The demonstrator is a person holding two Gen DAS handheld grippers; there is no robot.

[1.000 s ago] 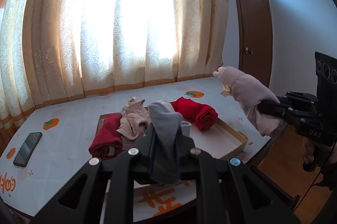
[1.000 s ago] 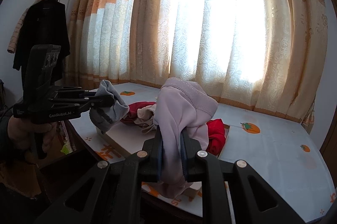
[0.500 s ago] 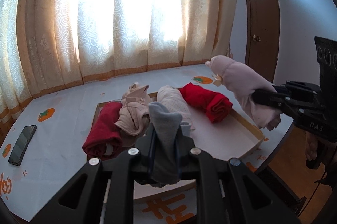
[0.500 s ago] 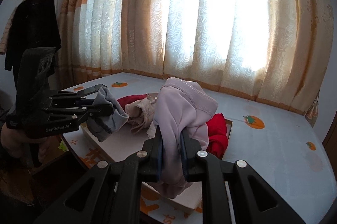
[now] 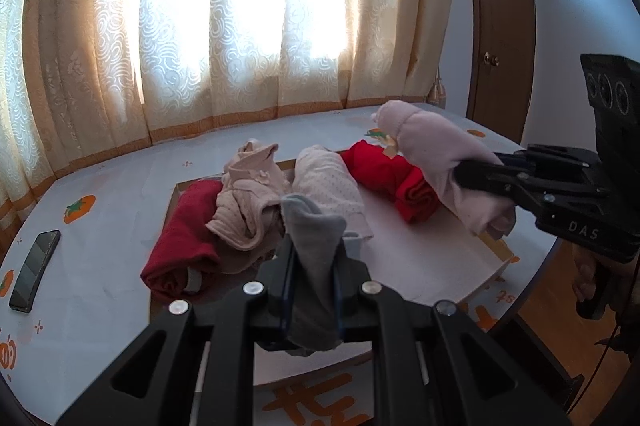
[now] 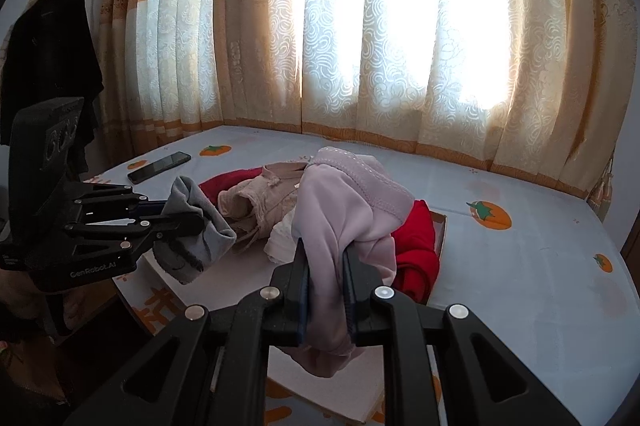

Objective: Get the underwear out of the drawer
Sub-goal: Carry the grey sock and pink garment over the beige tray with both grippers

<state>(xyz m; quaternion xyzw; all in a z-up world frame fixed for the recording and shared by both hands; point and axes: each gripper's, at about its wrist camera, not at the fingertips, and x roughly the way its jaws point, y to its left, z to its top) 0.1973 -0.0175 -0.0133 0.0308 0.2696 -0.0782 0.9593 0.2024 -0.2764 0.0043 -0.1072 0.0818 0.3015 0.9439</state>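
Drawer (image 5: 490, 268) on table (image 5: 120, 186) w/ rolled garments (image 5: 248, 202) inside; phone (image 5: 35, 270) on table, left of it.

Blown-out daylight through the curtains (image 5: 240, 26); foreground dim, fisheye edges vignetted.

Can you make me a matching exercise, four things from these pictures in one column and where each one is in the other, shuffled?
1. grey underwear
2. pale pink underwear
3. bright red underwear
4. phone

A. lying on the tablecloth, outside the drawer
B. clamped in the right gripper
C. lying in the drawer
D. clamped in the left gripper

Pairs: 1-D, 2-B, 3-C, 4-A
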